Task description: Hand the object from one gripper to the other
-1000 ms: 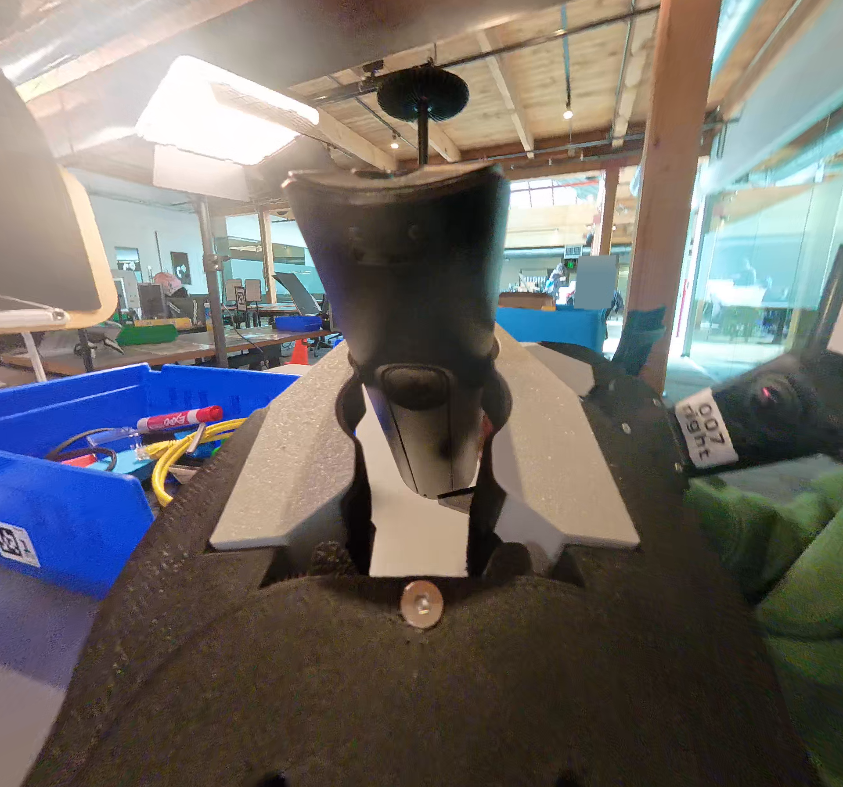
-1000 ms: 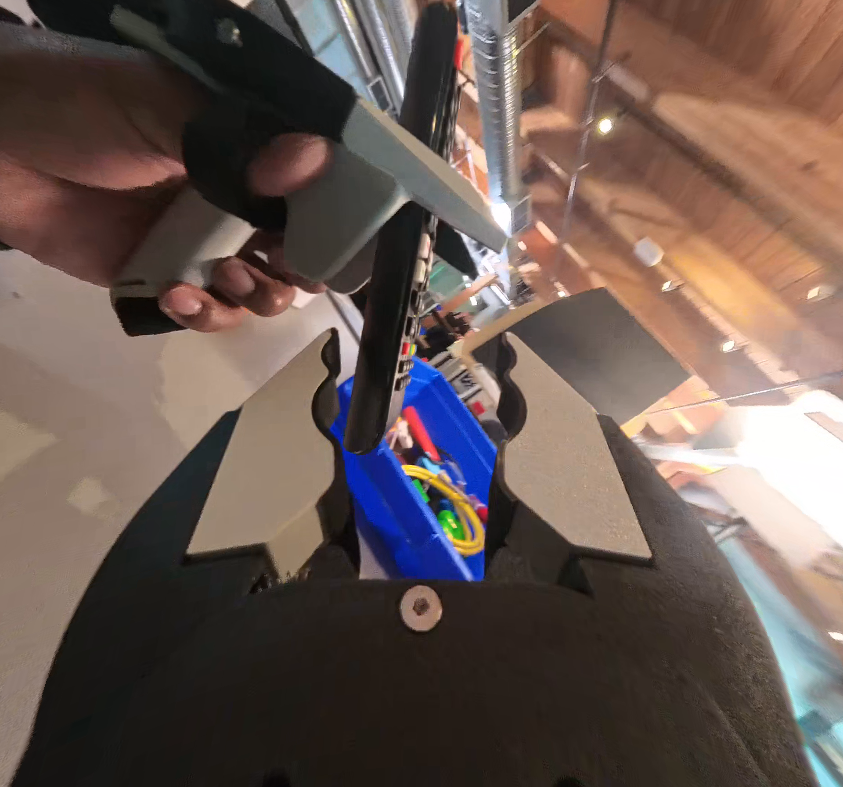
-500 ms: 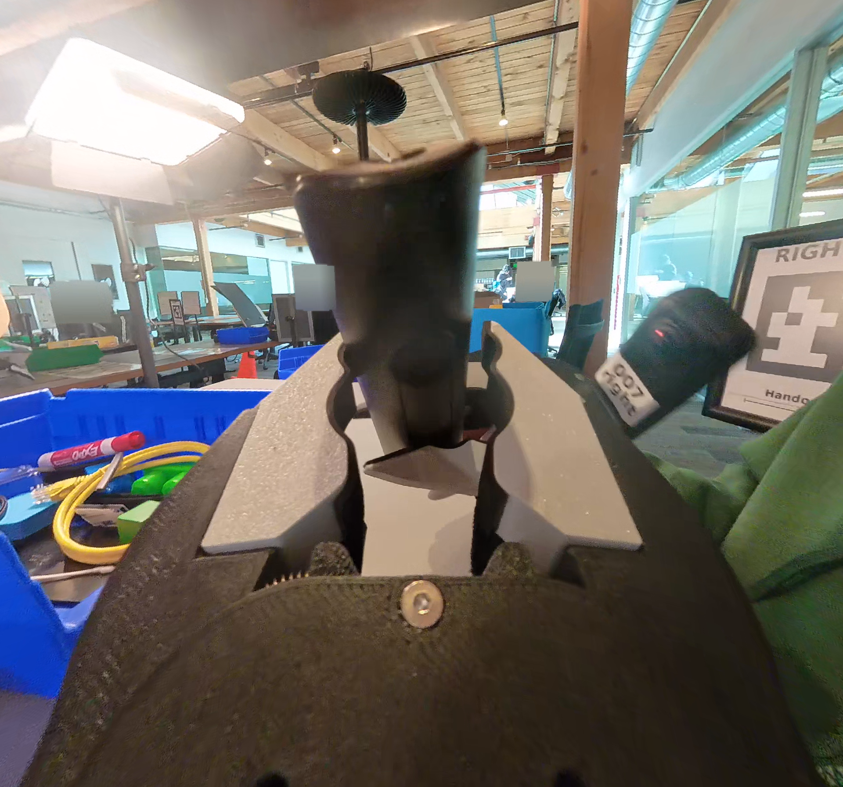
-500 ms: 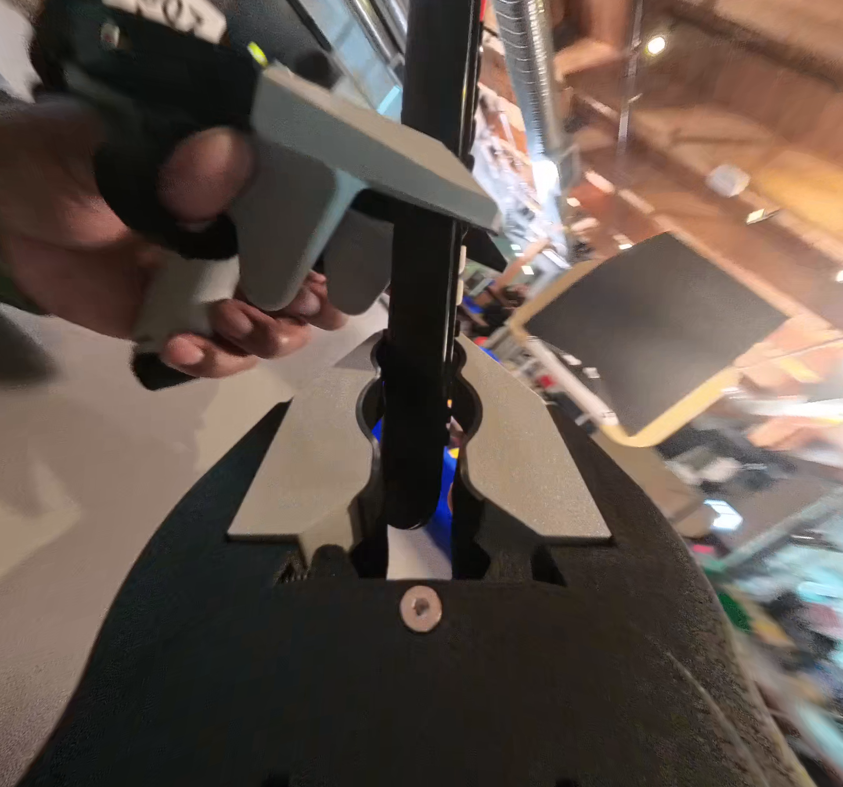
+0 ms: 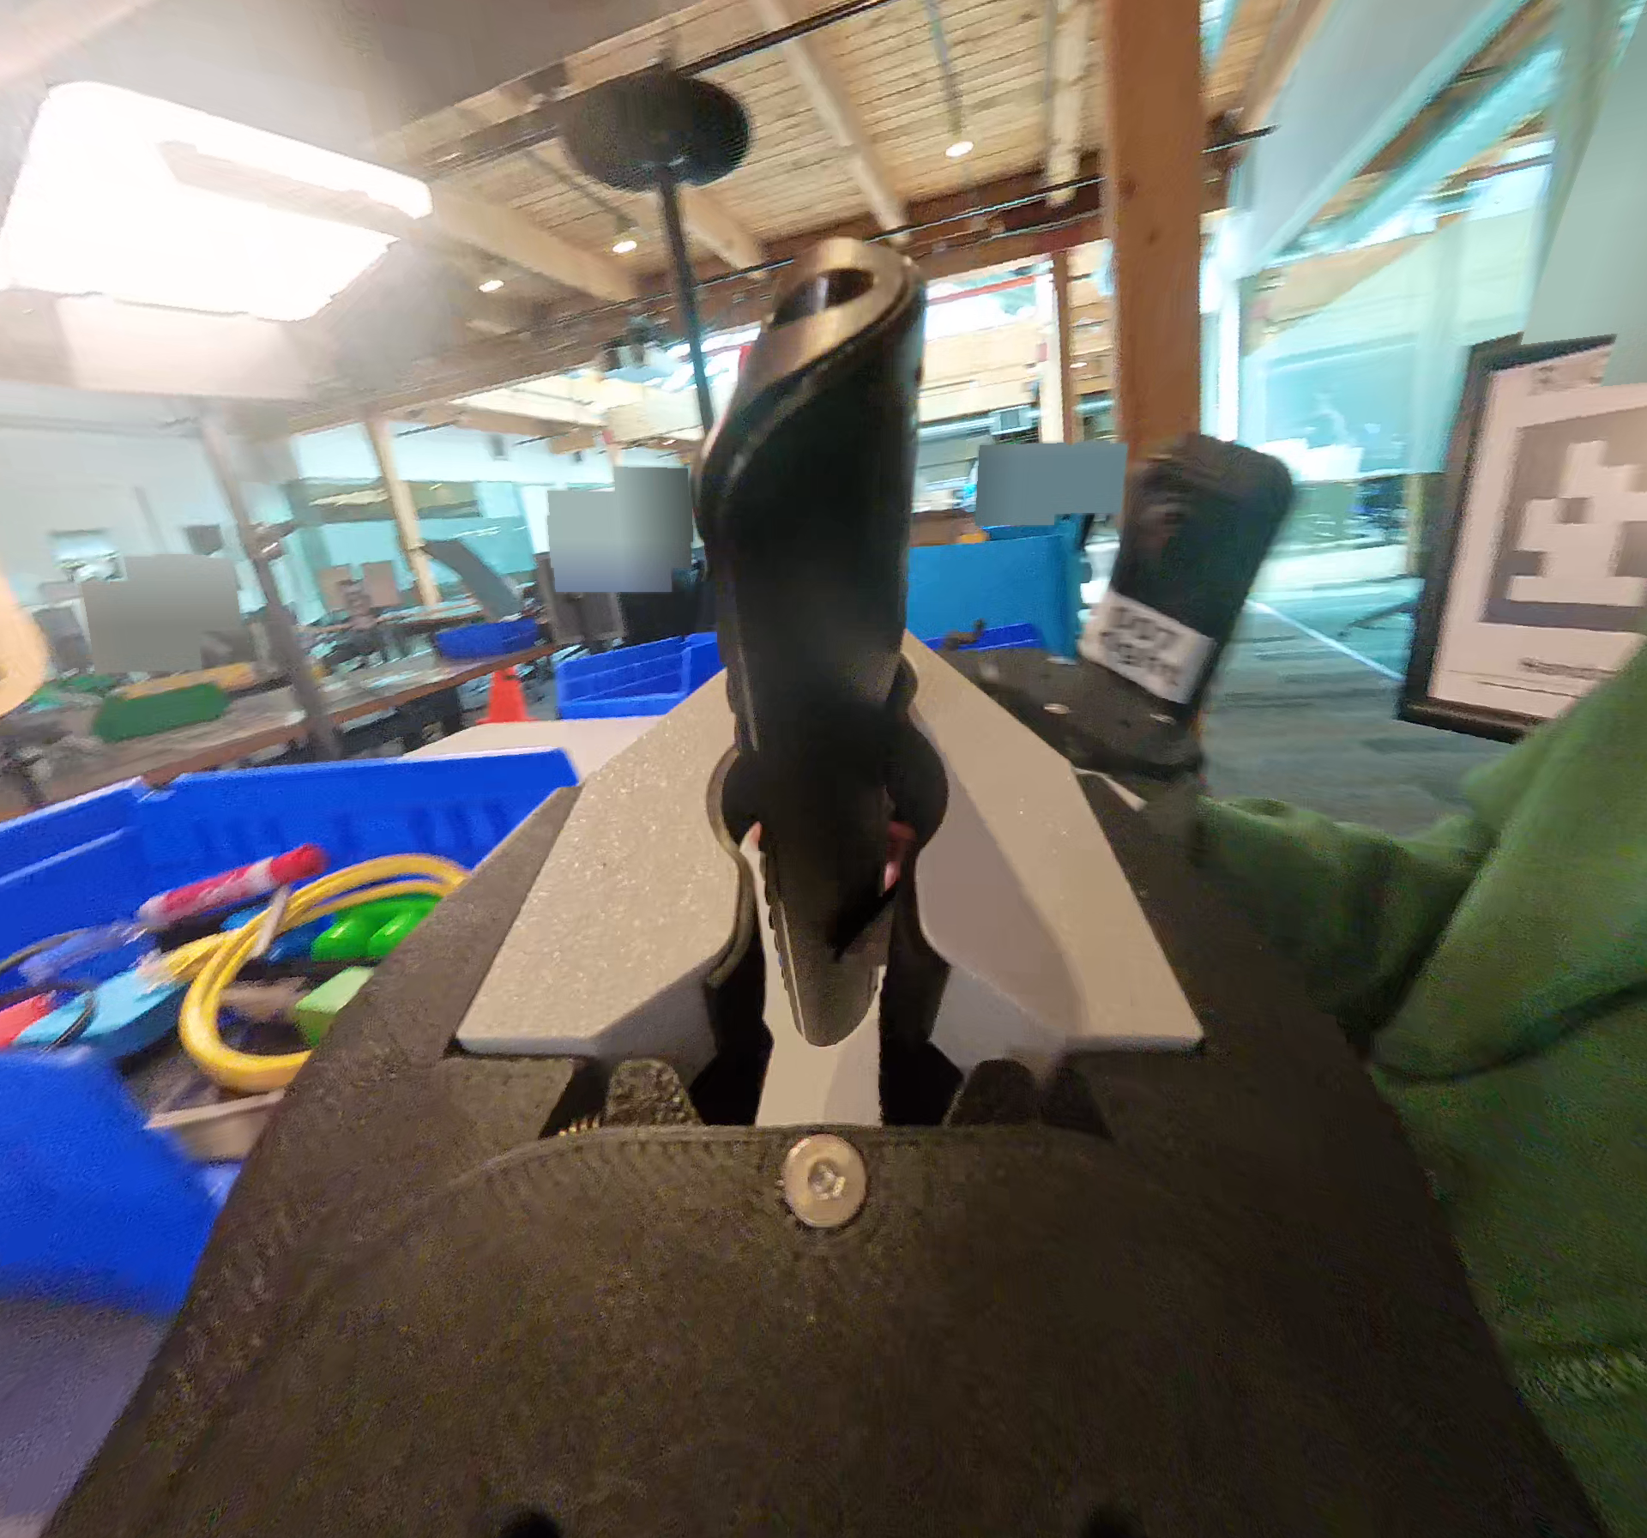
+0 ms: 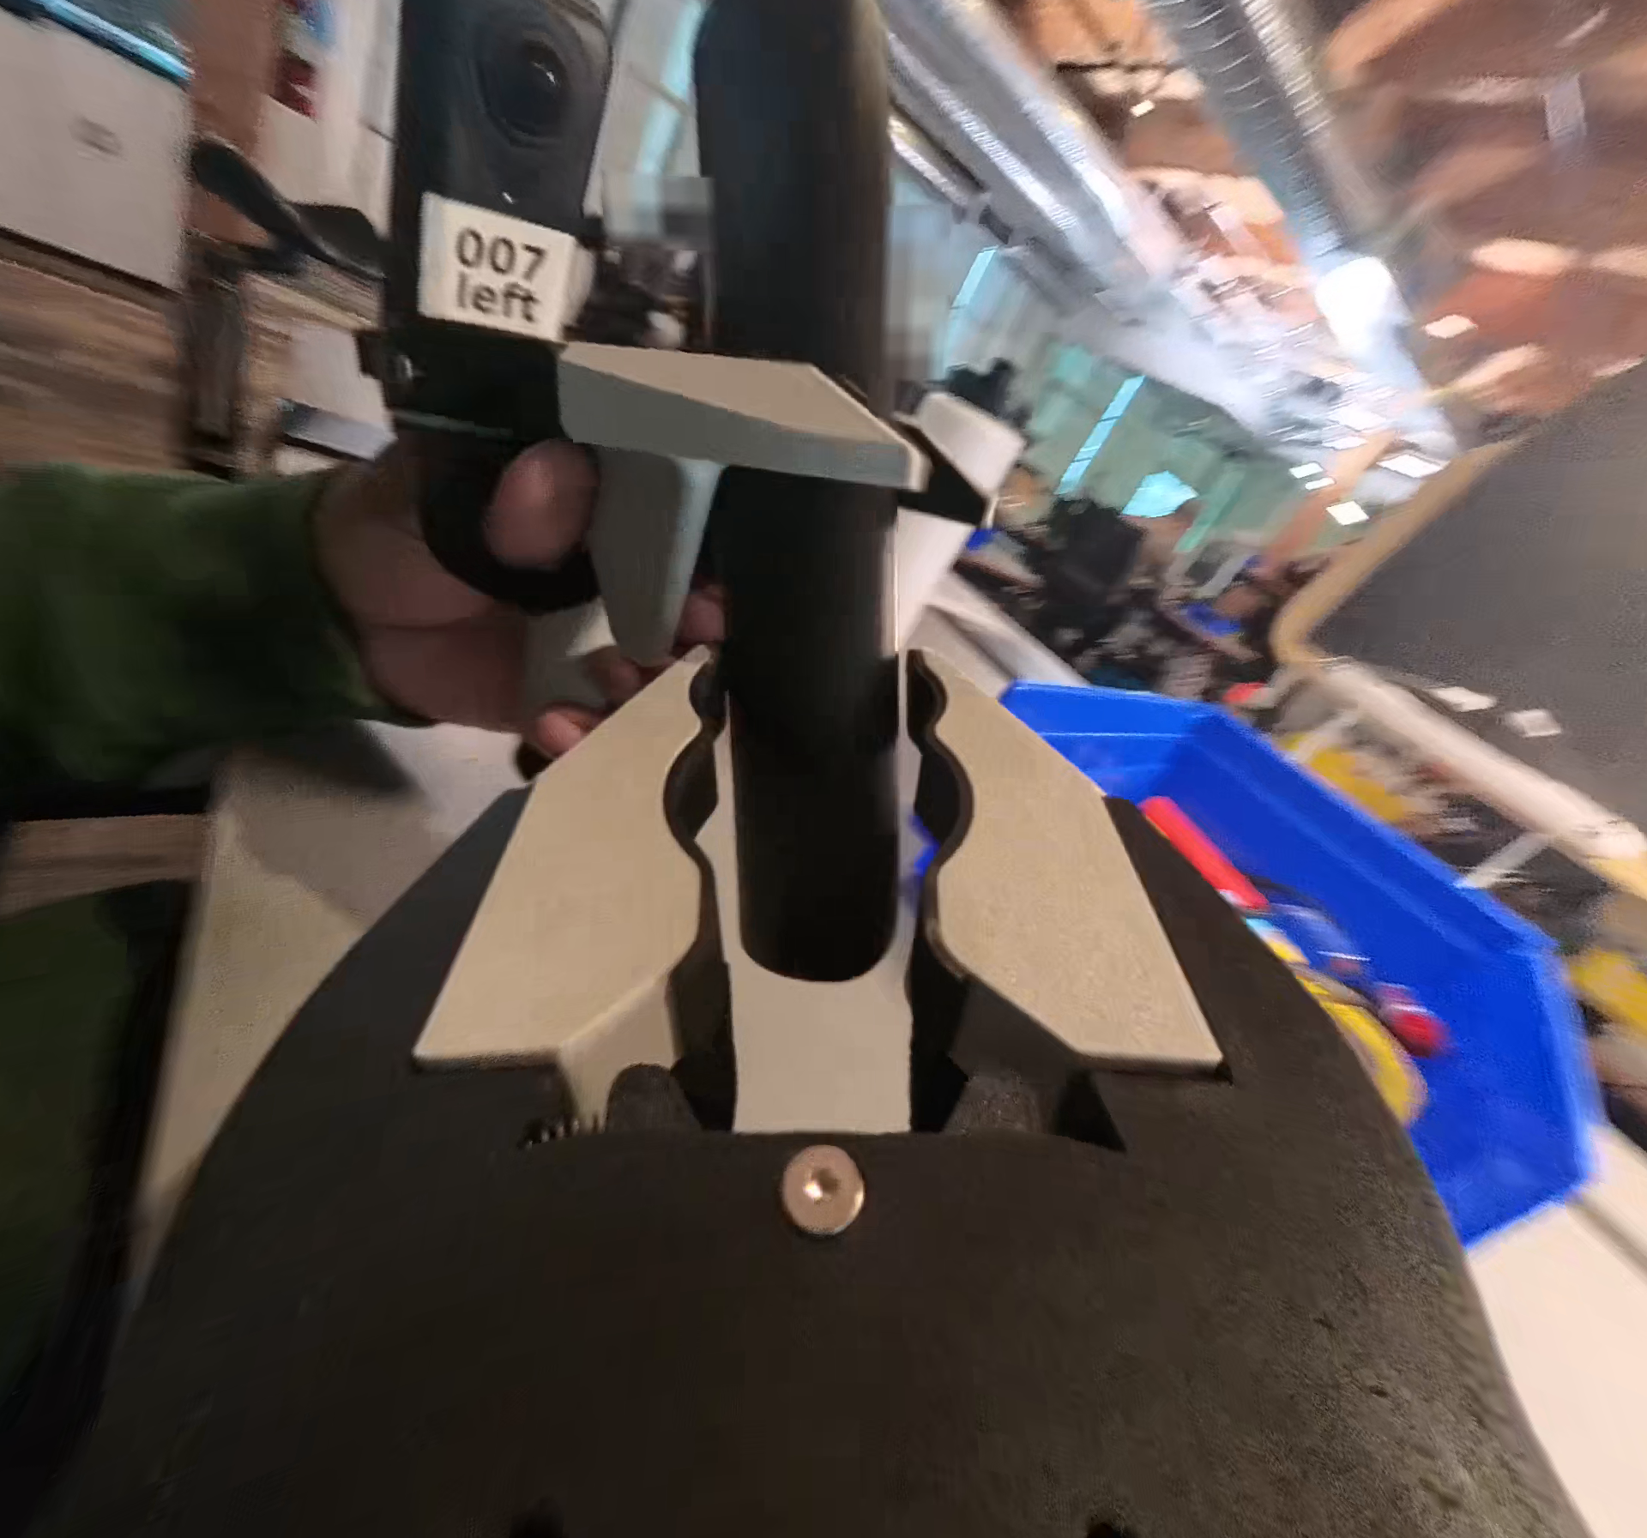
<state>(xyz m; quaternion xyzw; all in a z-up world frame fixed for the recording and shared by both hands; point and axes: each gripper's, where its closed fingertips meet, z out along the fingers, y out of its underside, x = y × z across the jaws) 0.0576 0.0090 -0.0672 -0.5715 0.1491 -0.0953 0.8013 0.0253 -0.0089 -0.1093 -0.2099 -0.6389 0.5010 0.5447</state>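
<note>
Here we see the black remote (image 5: pixel 815 604) standing upright, clamped in the left claw (image 5: pixel 824 791) around its lower half. In the right wrist view the remote's (image 6: pixel 802 693) bottom end hangs between the right claw's (image 6: pixel 807 747) fingers (image 6: pixel 579 871), which stand apart with gaps on both sides. A blue bin (image 6: pixel 1390 898) of cables and markers sits on the desk (image 6: pixel 1560 1317) nearby.

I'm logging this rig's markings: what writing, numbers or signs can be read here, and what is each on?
I won't quote writing; these things bear it.
Sharp white label on the facing black camera: two lines of legible print.
Second white label, left wrist view: too blurred to read.
Framed sign with a block pattern: its small print is blurred.
Red marker in the blue bin: blurred.
</note>
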